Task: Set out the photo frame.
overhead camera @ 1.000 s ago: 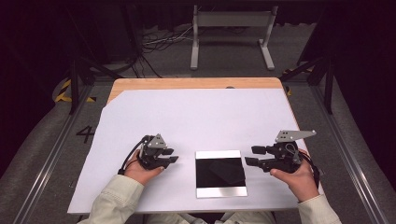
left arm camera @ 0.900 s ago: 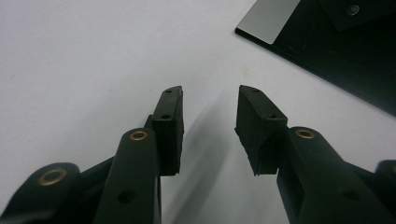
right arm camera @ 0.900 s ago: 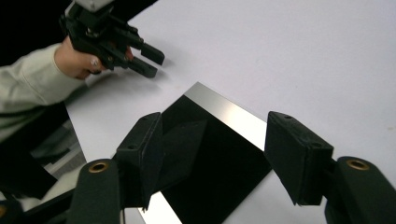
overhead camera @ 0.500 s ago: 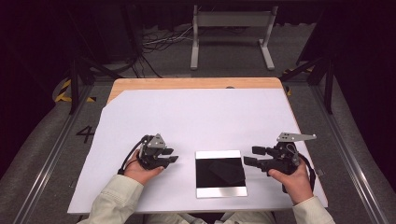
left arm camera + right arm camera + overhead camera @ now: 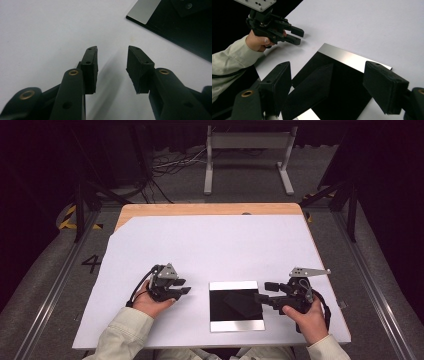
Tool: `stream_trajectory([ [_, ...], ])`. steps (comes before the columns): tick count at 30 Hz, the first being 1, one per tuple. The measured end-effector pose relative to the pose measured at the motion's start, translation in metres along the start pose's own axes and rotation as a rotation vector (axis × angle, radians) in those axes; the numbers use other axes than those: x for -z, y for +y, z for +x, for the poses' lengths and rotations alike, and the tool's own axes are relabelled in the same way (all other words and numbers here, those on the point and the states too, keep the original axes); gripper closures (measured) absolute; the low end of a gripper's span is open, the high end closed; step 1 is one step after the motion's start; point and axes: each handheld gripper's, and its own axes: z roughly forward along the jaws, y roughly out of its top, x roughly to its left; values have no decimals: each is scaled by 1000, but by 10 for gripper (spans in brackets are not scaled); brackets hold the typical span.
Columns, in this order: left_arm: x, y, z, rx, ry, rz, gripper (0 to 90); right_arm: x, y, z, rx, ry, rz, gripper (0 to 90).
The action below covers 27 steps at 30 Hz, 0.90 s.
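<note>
Plate: a flat square black glossy plate with silver end strips (image 5: 236,305) is laid near the table's (image 5: 210,245) front edge, between both grippers.
Right gripper (image 5: 264,292): jaws have just been opening, spread wide over the plate's right edge, nothing clamped.
Left gripper (image 5: 183,286): parted, empty, just left of the plate.
Hidden: the plate is cut off in the left gripper view.

L gripper (image 5: 183,286) & R gripper (image 5: 264,293) agape

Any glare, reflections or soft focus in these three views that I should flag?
High view: even light on the white sheet, dark surroundings; the mirror-like square plate reflects the right tool. Left gripper view: near jaws slightly soft, their shadow falls between them. Right gripper view: the plate's rim shines bright, its centre reads black; the left tool beyond stays sharp.
</note>
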Motion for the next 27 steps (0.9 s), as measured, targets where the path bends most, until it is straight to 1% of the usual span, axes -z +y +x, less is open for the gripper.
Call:
stream_trajectory([
  [2,0,0,0,0,1,0,614,-3,-2,0,-20,11,7,229],
  [7,0,0,0,0,1,0,614,-9,-6,1,-46,26,26,215],
  [13,0,0,0,1,1,1,614,-15,-9,2,-57,33,51,216],
  [16,0,0,0,1,1,1,614,-18,-11,2,-72,39,67,223],
  [20,0,0,0,2,2,1,614,-20,-12,2,-76,37,80,221],
  [21,0,0,0,2,2,1,614,-21,-13,2,-86,43,91,218],
  [25,0,0,0,1,1,1,614,-24,-14,2,-101,55,110,218],
  [27,0,0,0,2,1,-1,612,-25,-14,2,-116,69,119,220],
])
